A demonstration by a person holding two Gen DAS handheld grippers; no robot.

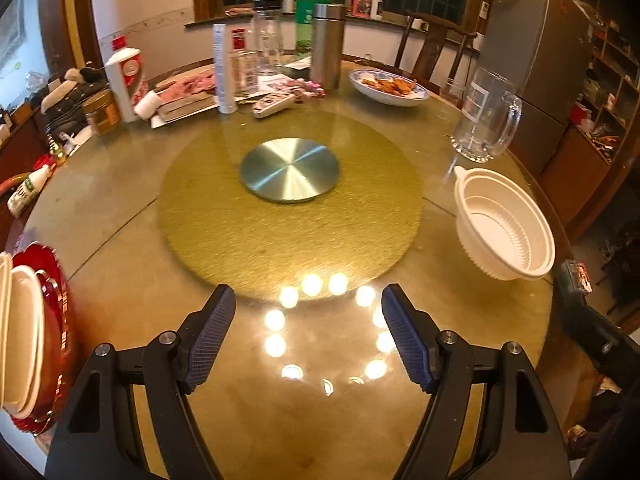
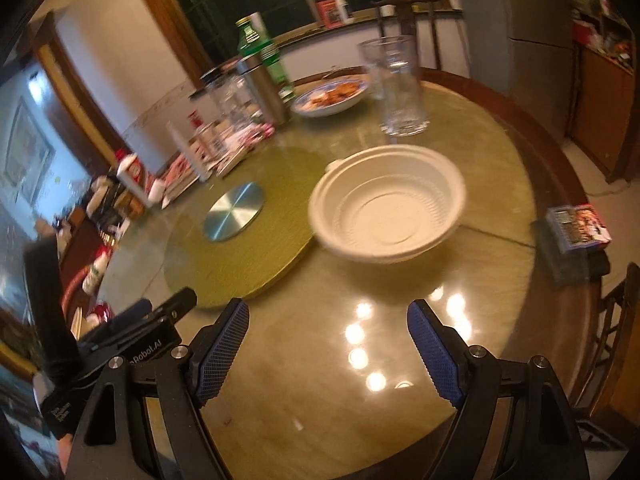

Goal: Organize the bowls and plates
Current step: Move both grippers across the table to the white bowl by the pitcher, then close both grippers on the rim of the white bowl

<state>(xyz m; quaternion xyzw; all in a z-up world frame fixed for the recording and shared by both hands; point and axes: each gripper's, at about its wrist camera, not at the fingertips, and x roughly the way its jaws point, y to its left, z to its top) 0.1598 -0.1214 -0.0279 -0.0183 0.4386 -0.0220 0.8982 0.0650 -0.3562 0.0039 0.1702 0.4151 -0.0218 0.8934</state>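
- The white bowl (image 2: 386,210) stands upright on the surface (image 2: 304,368), mouth up; being round it has no long axis, but a small tab on its rim points to the far left.
- It sits right of the green turntable (image 2: 240,240), its left edge at or just over the turntable's rim, and near the surface's right side.
- It is thin white plastic with a ribbed inner wall, a flat round floor and a stepped rim; it looks like two bowls nested, though blur makes that unsure.
- In the left wrist view the same bowl (image 1: 505,224) shows at the right, and at the far left edge white bowls (image 1: 22,340) lie on a red plate (image 1: 54,320), only partly in view.
- The right gripper (image 2: 328,350) hovers over bare surface near the bowl, jaws spread wide with nothing between them.
- The left gripper (image 1: 308,338) is likewise held over bare surface near the turntable, jaws wide apart and empty.
- A glass mug (image 2: 394,88) stands just beyond the bowl; farther off is a blue-patterned plate (image 2: 330,98) of browned food.
- A metal disc (image 2: 234,212) lies at the turntable's centre.
- Bottles, a steel flask (image 1: 327,46) and jars crowd the far left.
- A small box (image 2: 580,228) rests at the right edge.
- Nothing stands between the right gripper and the bowl.
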